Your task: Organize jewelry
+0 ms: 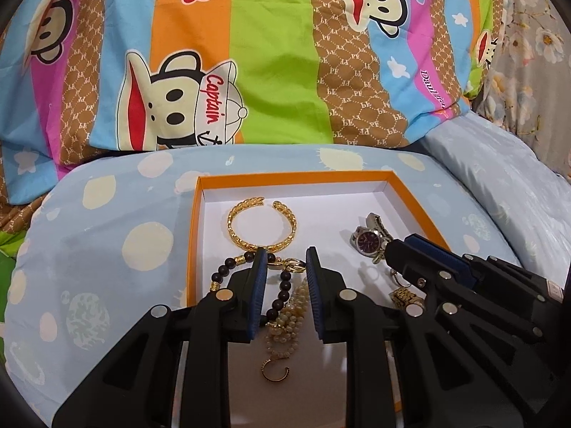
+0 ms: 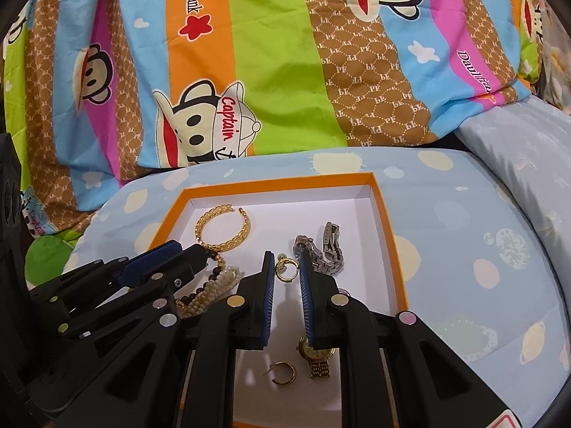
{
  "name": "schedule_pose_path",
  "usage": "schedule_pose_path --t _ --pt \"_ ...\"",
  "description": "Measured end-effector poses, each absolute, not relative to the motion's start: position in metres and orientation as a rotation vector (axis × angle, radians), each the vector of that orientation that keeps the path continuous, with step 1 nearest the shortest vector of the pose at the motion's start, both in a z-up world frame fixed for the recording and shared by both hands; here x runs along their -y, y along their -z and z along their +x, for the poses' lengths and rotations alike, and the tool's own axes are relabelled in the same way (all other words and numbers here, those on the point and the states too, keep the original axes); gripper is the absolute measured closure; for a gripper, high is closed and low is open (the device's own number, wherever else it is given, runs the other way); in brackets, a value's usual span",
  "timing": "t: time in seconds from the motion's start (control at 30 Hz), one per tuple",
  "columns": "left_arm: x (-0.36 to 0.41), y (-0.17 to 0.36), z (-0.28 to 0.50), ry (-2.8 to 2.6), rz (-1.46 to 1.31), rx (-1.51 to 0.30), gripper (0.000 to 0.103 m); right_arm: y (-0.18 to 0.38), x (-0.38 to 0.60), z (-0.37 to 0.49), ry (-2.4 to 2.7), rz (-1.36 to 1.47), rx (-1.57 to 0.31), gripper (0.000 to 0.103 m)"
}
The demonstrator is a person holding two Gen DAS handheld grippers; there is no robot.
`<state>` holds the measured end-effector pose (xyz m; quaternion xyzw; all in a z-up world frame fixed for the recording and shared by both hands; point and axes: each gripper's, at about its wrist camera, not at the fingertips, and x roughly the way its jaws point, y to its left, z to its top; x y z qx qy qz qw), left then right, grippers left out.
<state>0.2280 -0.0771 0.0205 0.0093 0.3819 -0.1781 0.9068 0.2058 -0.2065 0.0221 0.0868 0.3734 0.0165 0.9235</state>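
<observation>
An orange-rimmed box (image 1: 194,235) w/ a white floor lies flat on the bed, holding all the jewelry: an open gold cuff bangle (image 1: 262,226) flat near the far-left corner, and a dark-bead bracelet (image 1: 282,285) beside a bunched pearl strand (image 1: 291,321) nearer on the left. A silver watch w/ purple dial (image 1: 369,237) sits tilted at the right, a gold watch (image 2: 314,355) lies flat near the front w/ a twisted gold half-hoop earring (image 2: 283,374) just beside it, and another gold hoop earring (image 2: 287,267) stands mid-box.
</observation>
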Motion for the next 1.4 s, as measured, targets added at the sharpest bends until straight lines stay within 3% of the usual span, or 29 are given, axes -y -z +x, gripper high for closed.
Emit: schedule_pose_path --t 0.97,1.4 --pt "0.076 -0.014 0.227 0.357 0.011 -0.778 0.079 -0.015 0.213 0.205 -0.024 0.197 -0.762 0.088" --pt "0.073 -0.011 0.206 0.324 0.019 -0.771 0.078 -0.013 0.203 0.174 0.005 0.164 -0.762 0.082"
